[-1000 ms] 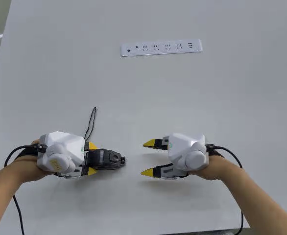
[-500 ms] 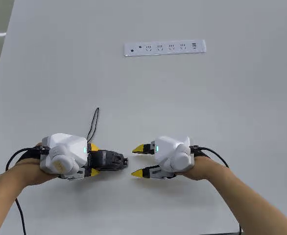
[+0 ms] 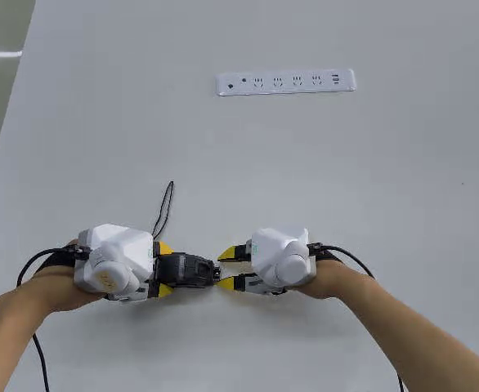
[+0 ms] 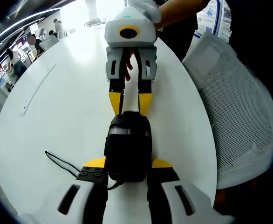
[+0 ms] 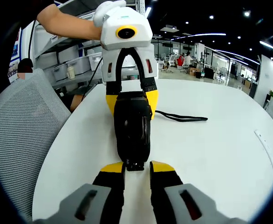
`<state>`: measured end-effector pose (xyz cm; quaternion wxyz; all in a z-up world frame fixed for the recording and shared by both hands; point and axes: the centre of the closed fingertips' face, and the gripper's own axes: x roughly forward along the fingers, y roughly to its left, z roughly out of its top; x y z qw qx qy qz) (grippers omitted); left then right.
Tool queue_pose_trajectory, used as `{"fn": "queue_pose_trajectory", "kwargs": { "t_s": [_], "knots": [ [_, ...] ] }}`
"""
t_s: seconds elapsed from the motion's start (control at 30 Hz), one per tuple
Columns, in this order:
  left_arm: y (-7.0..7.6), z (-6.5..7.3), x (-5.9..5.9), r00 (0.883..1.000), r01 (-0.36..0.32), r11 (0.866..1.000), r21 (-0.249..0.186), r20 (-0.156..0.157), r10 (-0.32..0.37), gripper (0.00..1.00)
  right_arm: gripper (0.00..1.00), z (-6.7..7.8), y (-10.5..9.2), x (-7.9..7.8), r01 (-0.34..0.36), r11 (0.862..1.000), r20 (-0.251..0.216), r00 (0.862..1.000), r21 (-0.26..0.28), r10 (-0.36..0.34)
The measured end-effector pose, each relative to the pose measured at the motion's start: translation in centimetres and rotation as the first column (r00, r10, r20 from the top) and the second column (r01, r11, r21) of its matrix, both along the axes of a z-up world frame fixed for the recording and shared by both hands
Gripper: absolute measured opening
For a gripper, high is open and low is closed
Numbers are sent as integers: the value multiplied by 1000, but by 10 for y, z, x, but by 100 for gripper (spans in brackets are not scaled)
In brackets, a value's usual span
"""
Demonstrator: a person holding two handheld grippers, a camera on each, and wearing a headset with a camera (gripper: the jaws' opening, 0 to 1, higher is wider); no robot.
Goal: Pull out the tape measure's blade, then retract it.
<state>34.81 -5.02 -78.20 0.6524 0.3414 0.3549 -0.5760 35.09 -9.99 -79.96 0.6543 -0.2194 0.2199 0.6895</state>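
While the head view has the black tape measure point(image 3: 187, 269) lying on the white bench point(image 3: 346, 188), clamped in the left claw point(image 3: 163, 269), the right claw point(image 3: 226, 269) meets its outer end. The left gripper view shows the case wedged between the tips, with the strap point(image 4: 57, 161) trailing aside. The right gripper view shows that claw narrowly apart, flanking the blade hook point(image 5: 135, 165).

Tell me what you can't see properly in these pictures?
- Blade tip: tiny dark tab in right gripper view; unclear whether the right gripper pinches it.
- Tape measure sides: covered by the left gripper jaws, head view.
- Power strip markings: too small, head view.
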Motion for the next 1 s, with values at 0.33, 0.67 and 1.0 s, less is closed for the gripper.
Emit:
{"fn": "queue_pose_trajectory", "kwargs": {
  "t_s": [0.33,0.67,1.0],
  "knots": [
    [-1,0,0,1000,-3,1000,-11,0,3,28,15,-9,1,-2,-22,1000,6,1000,-21,22],
    [-1,0,0,1000,-6,1000,-21,-4,6,28,12,-8,2,-2,-6,1000,-11,1000,-12,6],
    [1,-1,1,1000,-13,1000,-22,-7,13,28,11,-5,2,-2,-33,999,-3,999,-17,33]
  ]
}}
